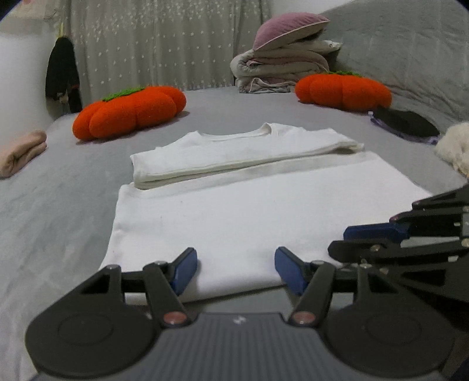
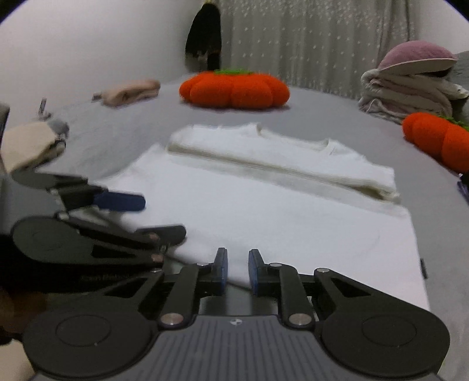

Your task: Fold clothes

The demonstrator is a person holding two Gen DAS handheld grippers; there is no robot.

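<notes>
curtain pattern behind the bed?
Pale grey curtain with small white star-like dots; clearest in the left wrist view.

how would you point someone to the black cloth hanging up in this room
Start at the grey bed and follow it to the far left corner, past the orange pumpkin cushion. There, where the white wall meets the star-dotted curtain, the black cloth hangs. It is the only dark item hanging up rather than lying on the bed.

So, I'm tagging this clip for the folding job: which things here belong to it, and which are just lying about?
Job:
- white shirt, top part already folded over
- left gripper
- right gripper

Lying about:
- two orange pumpkin cushions
- folded quilts under a purple pillow
- black garment
- pink cloth
</notes>
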